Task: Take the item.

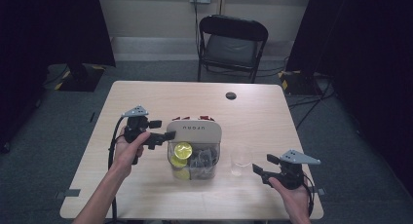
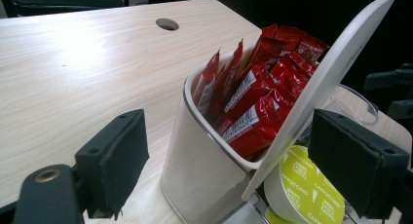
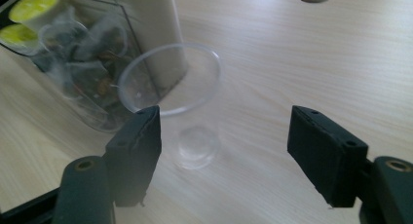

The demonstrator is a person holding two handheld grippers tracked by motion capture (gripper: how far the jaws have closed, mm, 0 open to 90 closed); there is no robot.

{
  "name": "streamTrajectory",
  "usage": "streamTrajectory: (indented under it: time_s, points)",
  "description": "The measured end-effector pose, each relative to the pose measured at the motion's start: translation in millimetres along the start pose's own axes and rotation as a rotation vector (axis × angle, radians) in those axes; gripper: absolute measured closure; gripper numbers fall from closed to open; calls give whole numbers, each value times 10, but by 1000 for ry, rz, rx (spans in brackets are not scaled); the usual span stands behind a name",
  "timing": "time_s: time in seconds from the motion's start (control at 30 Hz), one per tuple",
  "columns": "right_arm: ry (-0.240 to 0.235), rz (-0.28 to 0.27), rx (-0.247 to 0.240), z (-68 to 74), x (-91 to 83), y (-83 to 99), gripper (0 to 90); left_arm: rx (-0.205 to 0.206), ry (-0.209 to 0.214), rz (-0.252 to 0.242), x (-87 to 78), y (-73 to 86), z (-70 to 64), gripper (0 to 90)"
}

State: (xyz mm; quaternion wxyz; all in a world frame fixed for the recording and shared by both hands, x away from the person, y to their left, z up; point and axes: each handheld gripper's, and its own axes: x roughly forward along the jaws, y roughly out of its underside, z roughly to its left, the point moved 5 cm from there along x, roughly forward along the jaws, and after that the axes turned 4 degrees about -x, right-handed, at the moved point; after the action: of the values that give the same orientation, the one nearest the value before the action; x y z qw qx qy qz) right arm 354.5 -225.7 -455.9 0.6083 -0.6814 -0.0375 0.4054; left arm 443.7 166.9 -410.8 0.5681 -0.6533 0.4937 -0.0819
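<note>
Container [image 1: 194, 158] mid-table toward the near edge, lid [image 1: 195, 132] tipped up, pods and red packets untouched; left gripper [image 1: 163, 136] spread at the lid; right gripper [image 1: 259, 171] spread, short of the empty cup [image 1: 240, 159]; nothing transferred yet.

The green capsule lid [image 2: 311, 190] reads "CAPPUCCINO" around its face; the raised white lid [image 1: 195, 130] bears grey letters, not clearly legible.
</note>
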Motion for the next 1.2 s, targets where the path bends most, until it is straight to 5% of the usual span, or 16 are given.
streamTrajectory:
  time_s: [0.57, 0.9, 1.2]
  points:
    - [-188, -79, -126, 611, 115, -477, 426, 6, -10, 9, -1, -3, 9, 130]
    - [-316, -54, -175, 932, 518, -699, 504, 11, -4, 4, -6, -15, 3, 135]
    - [-357, 2, -204, 1048, 908, -822, 476, 8, -5, 7, -10, -11, 9, 136]
